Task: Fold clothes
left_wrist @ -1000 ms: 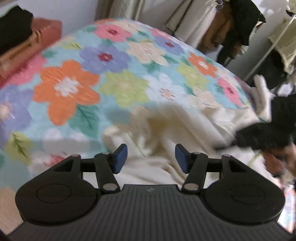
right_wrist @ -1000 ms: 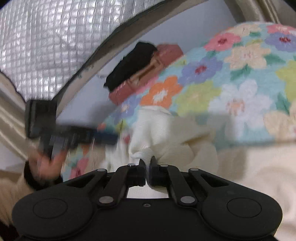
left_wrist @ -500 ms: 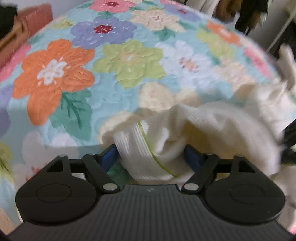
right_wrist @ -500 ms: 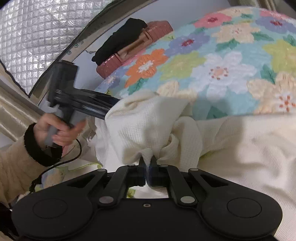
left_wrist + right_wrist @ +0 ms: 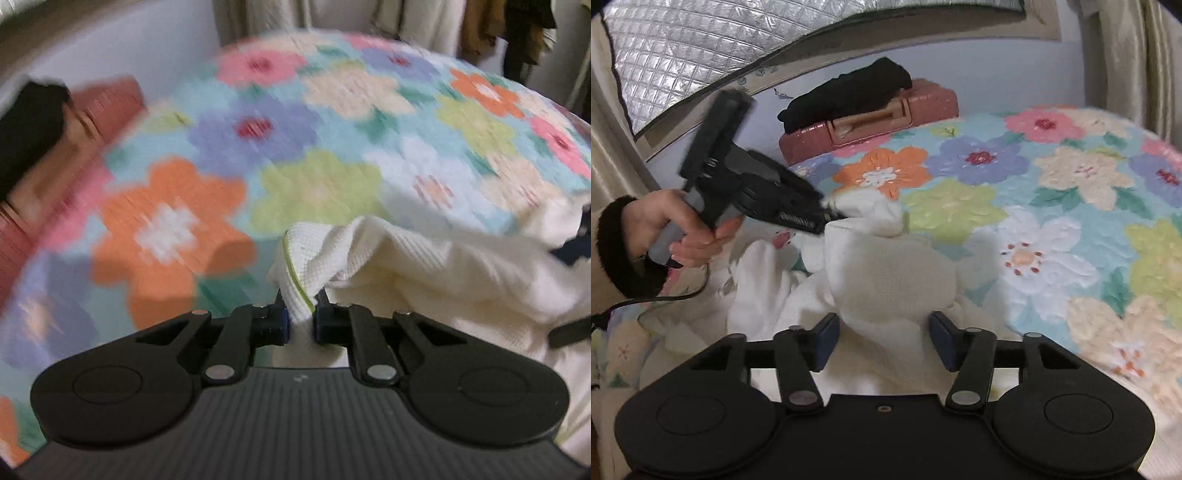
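Cream waffle-knit garment (image 5: 424,266), crumpled and bunched on the quilted bedspread printed with large coloured flowers (image 5: 229,177). A hemmed edge with a thin green stripe is pinched between the pressed-together jaws of the left gripper (image 5: 300,325) and is lifted clear of the bedspread. The right gripper (image 5: 883,341) is spread, with a mound of the same cloth lying between its blue pads (image 5: 827,341), ungrasped. No crease or flat layer is seen, so folding is judged barely begun: spreading, smoothing and every fold remain to be done.
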{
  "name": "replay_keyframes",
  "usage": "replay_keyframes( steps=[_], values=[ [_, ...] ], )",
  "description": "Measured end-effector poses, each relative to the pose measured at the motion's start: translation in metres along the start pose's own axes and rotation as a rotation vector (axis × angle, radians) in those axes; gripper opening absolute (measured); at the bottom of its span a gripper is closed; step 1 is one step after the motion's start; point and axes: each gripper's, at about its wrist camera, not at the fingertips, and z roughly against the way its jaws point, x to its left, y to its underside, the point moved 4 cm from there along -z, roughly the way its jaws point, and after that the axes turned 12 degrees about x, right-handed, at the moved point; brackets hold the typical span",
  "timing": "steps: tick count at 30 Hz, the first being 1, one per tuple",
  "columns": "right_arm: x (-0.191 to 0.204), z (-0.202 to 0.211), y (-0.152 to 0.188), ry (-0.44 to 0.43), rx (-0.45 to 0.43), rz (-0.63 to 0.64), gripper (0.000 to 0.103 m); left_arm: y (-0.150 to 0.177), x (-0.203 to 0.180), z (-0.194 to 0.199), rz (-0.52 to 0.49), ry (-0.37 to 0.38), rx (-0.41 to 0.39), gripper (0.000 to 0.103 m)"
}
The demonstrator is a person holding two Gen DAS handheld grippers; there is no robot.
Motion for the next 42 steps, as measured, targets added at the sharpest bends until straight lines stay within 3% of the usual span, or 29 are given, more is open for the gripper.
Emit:
replay_keyframes(
  steps=[1, 2, 3, 5, 7, 9, 10, 11, 12, 14, 16, 20, 24, 27, 28, 29, 30, 31, 32, 34, 35, 36, 39, 42],
  values=[
    [-0.003, -0.009, -0.009, 0.012, 0.016, 0.004, 0.054, -0.01, 0.005, 0.006, 0.012, -0.021, -0.026, 0.011],
    [-0.007, -0.018, -0.022, 0.034, 0.033, 0.014, 0.04, -0.02, 0.012, 0.013, 0.036, -0.033, -0.051, 0.011],
    [-0.011, -0.027, -0.034, 0.056, 0.049, 0.024, 0.005, -0.031, 0.019, 0.02, 0.063, -0.049, -0.08, 0.011],
    [-0.023, -0.035, -0.068, 0.131, 0.021, 0.024, 0.005, -0.056, 0.036, 0.036, 0.131, -0.096, -0.155, 0.011],
    [-0.04, -0.03, -0.111, 0.192, -0.067, -0.019, 0.005, -0.078, 0.054, 0.053, 0.208, -0.158, -0.236, 0.012],
    [-0.055, -0.016, -0.15, 0.234, -0.198, -0.079, 0.005, -0.092, 0.065, 0.067, 0.256, -0.208, -0.293, 0.02],
    [-0.062, -0.01, -0.163, 0.245, -0.252, -0.114, 0.005, -0.099, 0.07, 0.074, 0.28, -0.233, -0.321, 0.046],
    [-0.069, -0.004, -0.176, 0.257, -0.307, -0.149, 0.007, -0.102, 0.073, 0.076, 0.298, -0.246, -0.324, 0.08],
    [-0.078, -0.001, -0.185, 0.273, -0.338, -0.187, 0.011, -0.103, 0.076, 0.074, 0.318, -0.245, -0.315, 0.09],
    [-0.1, -0.004, -0.191, 0.306, -0.323, -0.281, 0.02, -0.1, 0.078, 0.058, 0.319, -0.185, -0.238, 0.092],
    [-0.12, -0.007, -0.179, 0.286, -0.3, -0.381, 0.041, -0.089, 0.074, 0.032, 0.289, -0.116, -0.122, 0.092],
    [-0.14, -0.008, -0.138, 0.232, -0.268, -0.451, 0.041, -0.056, 0.055, -0.019, 0.231, 0.041, 0.03, 0.09],
    [-0.146, -0.016, -0.107, 0.223, -0.164, -0.432, 0.047, -0.035, 0.029, -0.049, 0.188, 0.143, 0.089, 0.091],
    [-0.144, -0.023, -0.088, 0.16, -0.099, -0.425, 0.054, -0.028, 0.021, -0.064, 0.21, 0.198, 0.114, 0.092],
    [-0.143, -0.025, -0.082, 0.138, -0.083, -0.426, 0.057, -0.029, 0.02, -0.066, 0.213, 0.191, 0.108, 0.09],
    [-0.143, -0.027, -0.078, 0.116, -0.069, -0.432, 0.06, -0.03, 0.018, -0.067, 0.203, 0.182, 0.087, 0.079],
    [-0.145, -0.034, -0.076, 0.094, -0.046, -0.444, 0.064, -0.032, 0.016, -0.065, 0.181, 0.176, 0.064, 0.061],
    [-0.147, -0.042, -0.075, 0.076, -0.023, -0.457, 0.064, -0.034, 0.013, -0.064, 0.142, 0.189, 0.056, 0.015],
    [-0.147, -0.049, -0.074, 0.066, -0.003, -0.462, 0.064, -0.036, 0.011, -0.063, 0.129, 0.186, 0.05, 0.007],
    [-0.144, -0.064, -0.073, 0.06, 0.025, -0.454, 0.064, -0.041, 0.008, -0.06, 0.108, 0.179, 0.039, 0.006],
    [-0.14, -0.068, -0.075, 0.079, 0.009, -0.422, 0.056, -0.042, 0.005, -0.057, 0.087, 0.148, 0.018, 0.006],
    [-0.135, -0.07, -0.078, 0.099, -0.015, -0.383, 0.003, -0.045, 0.004, -0.052, 0.073, 0.107, -0.001, 0.006],
    [-0.125, -0.065, -0.093, 0.192, -0.112, -0.315, 0.003, -0.054, 0.005, -0.034, 0.065, 0.008, -0.082, 0.004],
    [-0.115, -0.049, -0.116, 0.266, -0.229, -0.251, 0.003, -0.066, 0.014, -0.027, 0.094, -0.035, -0.125, 0.005]
  ],
)
